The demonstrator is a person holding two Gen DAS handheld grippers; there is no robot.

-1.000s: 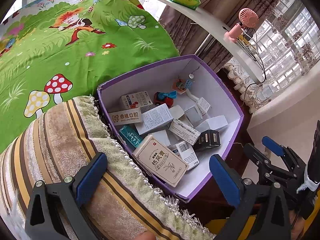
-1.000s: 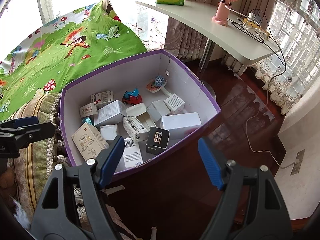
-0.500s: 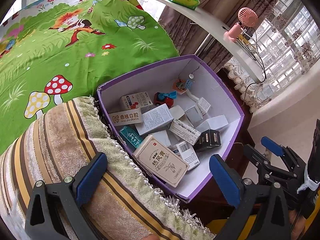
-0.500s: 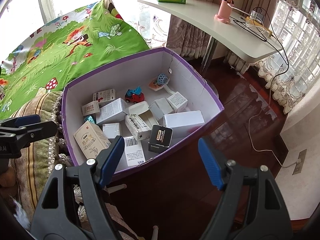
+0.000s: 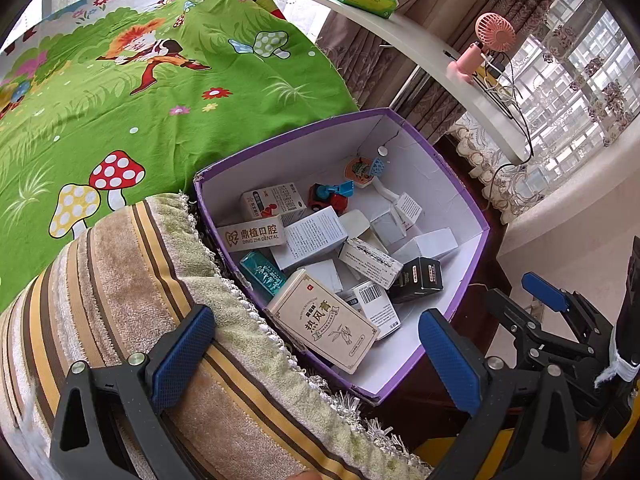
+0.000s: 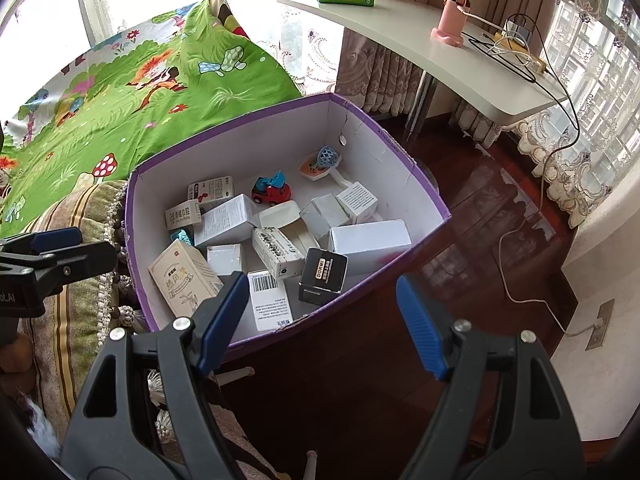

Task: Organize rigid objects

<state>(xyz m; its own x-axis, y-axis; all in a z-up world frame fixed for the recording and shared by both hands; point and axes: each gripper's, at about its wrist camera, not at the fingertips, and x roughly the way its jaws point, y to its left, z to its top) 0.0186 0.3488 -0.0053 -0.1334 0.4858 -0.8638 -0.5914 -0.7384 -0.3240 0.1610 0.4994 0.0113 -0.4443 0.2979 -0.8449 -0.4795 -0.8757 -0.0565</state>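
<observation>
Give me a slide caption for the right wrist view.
Open right gripper hovering before a purple-rimmed cardboard box of small cartons and a red toy car.

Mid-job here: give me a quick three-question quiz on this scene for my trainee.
1. True or false: the right gripper is clamped on a carton.
2. Which lies nearest the purple box's far corner? A) black carton B) red toy car C) orange-and-white toy with a blue mesh
3. Fill in: the pink fan stands on the white ____.

Key
1. False: both it and the left gripper stand open and empty.
2. C
3. Desk
</observation>
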